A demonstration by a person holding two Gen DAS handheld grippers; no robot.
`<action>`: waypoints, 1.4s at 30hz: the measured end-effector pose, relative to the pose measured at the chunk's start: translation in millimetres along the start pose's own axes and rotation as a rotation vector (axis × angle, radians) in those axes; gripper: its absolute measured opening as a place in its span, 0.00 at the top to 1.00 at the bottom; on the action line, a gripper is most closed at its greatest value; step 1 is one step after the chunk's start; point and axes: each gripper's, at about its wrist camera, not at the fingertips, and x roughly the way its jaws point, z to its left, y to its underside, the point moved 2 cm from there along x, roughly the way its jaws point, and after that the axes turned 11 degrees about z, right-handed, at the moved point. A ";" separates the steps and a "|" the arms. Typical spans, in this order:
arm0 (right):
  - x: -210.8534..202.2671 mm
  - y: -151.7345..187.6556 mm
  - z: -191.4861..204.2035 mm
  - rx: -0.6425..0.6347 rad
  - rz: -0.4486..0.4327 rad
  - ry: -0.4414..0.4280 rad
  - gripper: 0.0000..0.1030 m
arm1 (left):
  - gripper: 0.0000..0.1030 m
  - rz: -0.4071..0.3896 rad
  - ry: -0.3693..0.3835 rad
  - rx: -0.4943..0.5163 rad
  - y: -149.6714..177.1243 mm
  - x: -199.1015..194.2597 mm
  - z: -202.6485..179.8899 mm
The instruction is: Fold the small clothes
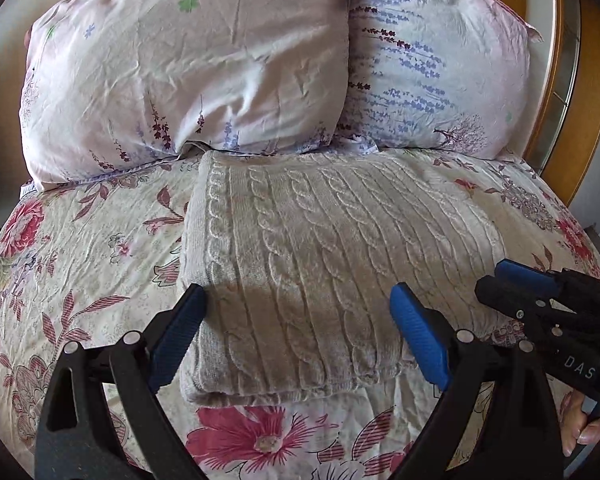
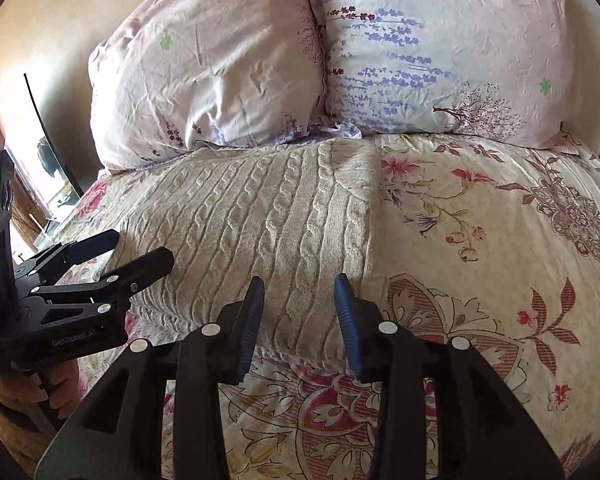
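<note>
Jaws parted above folded cable-knit sweater (image 1: 300, 264).

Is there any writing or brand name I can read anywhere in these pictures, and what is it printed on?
"DAS": white letters on the black body of the right gripper, in the left wrist view.
"GenRobot.AI": pale lettering on the black body of the left gripper, in the right wrist view.
Nothing else readable; the bedding carries only flower prints.
</note>
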 end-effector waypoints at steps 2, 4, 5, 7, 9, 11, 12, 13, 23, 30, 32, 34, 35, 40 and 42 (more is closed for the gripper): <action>4.3 0.5 1.2 -0.003 0.016 0.014 0.63 | 0.10 0.003 -0.015 0.010 2.2 1.3 -1.4; 7.2 0.8 1.7 -0.004 0.029 0.021 0.63 | 0.08 0.010 -0.022 0.017 2.9 4.6 -3.0; 8.3 0.6 2.5 -0.006 0.034 0.025 0.63 | 0.07 0.017 -0.017 0.016 3.8 7.1 -3.1; 10.9 0.5 4.3 -0.015 0.048 0.036 0.62 | 0.06 0.027 -0.020 0.015 5.7 12.0 -2.6; 13.7 0.6 6.4 -0.030 0.057 0.050 0.62 | 0.05 0.048 -0.020 0.016 6.6 17.2 -3.0; 16.1 0.7 7.8 -0.039 0.063 0.058 0.61 | 0.04 0.064 -0.008 0.007 5.9 20.9 -1.8; 17.3 0.8 8.2 -0.042 0.066 0.061 0.61 | 0.03 0.077 -0.008 0.004 5.9 23.6 -1.1; 18.4 0.7 8.7 -0.049 0.070 0.066 0.61 | 0.02 0.093 -0.012 0.003 6.0 26.7 -1.0; 14.4 -1.2 14.0 -0.103 0.062 0.106 0.60 | 0.02 0.105 -0.032 0.015 9.9 30.3 -1.2; -50.5 7.4 -5.2 0.000 -0.125 0.144 0.07 | 0.02 -0.063 -0.017 -0.057 24.6 -37.7 52.2; -59.4 9.9 -9.8 0.027 -0.142 0.153 0.05 | 0.02 -0.075 -0.035 -0.075 30.6 -48.6 68.4; -62.9 13.4 -14.8 0.070 -0.147 0.166 0.01 | 0.02 -0.063 -0.059 -0.088 37.6 -53.0 80.7; -62.2 14.6 -17.0 0.090 -0.142 0.176 0.01 | 0.02 -0.054 -0.071 -0.095 41.4 -53.4 85.1; -50.9 28.7 -12.1 0.115 -0.095 0.281 0.01 | 0.02 -0.001 -0.044 -0.126 60.8 -46.5 92.0; -45.0 33.2 -3.6 0.090 -0.080 0.292 0.01 | 0.02 0.011 -0.037 -0.112 68.1 -43.3 85.0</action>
